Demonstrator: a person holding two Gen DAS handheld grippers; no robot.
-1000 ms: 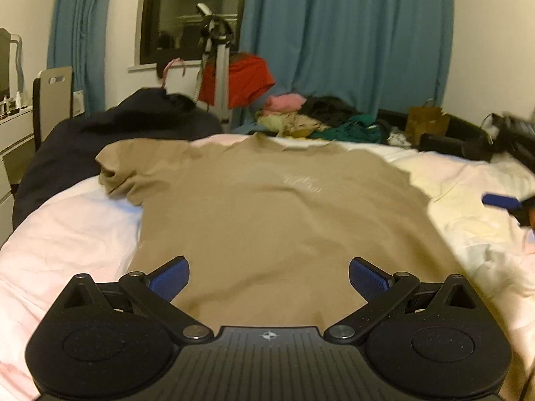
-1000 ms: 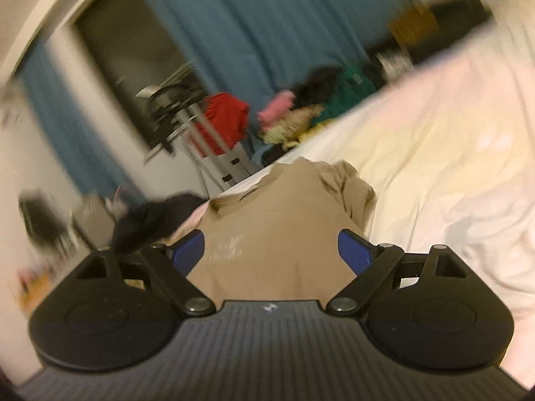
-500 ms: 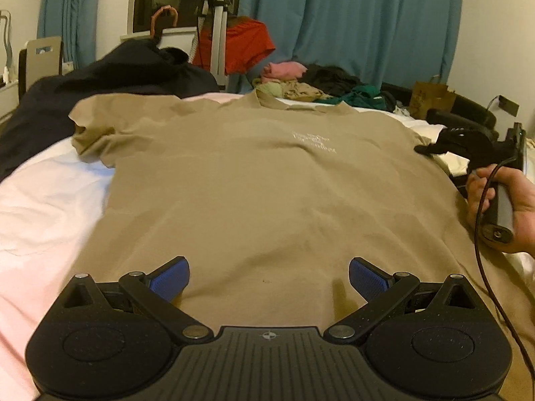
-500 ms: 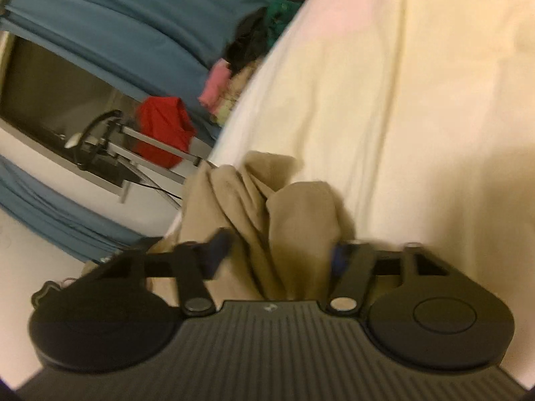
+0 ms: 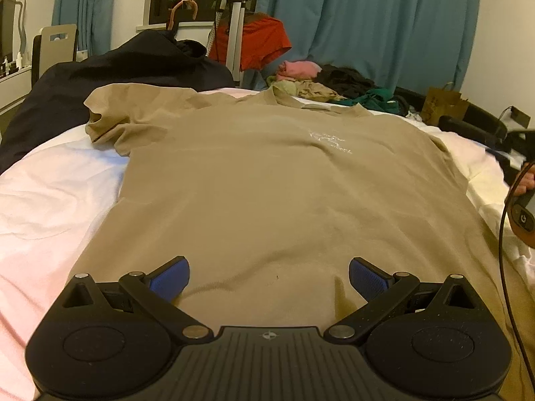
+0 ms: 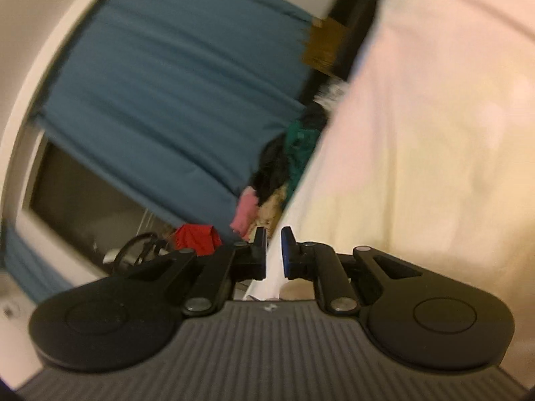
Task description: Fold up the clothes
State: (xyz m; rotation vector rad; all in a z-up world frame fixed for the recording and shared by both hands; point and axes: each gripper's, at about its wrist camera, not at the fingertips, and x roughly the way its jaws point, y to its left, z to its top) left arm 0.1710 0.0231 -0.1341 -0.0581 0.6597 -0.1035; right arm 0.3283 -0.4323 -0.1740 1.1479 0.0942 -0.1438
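Note:
A tan T-shirt (image 5: 267, 180) lies flat, front up, on the bed with its collar at the far end. Its left sleeve (image 5: 110, 120) is crumpled. My left gripper (image 5: 269, 275) hovers open just over the near hem, blue pads wide apart and nothing between them. At the shirt's right shoulder edge a hand (image 5: 527, 180) holds my right gripper, which is blurred in the left wrist view. In its own view the right gripper (image 6: 274, 250) is rolled over and its jaws are closing to a thin slit. Tan cloth (image 6: 296, 289) of the right sleeve shows at the base of its fingers.
The bed's pale sheet (image 5: 50, 207) spreads around the shirt. A dark garment (image 5: 110, 77) is heaped at the far left and mixed clothes (image 5: 321, 83) lie beyond the collar. Behind stand blue curtains (image 5: 351, 23), a rack with red cloth (image 5: 264, 43) and a brown bag (image 5: 441, 105).
The left gripper sank toward the hem, then held still. The right gripper dropped onto the bunched right sleeve, rolled over, and its jaws went from wide apart to nearly together.

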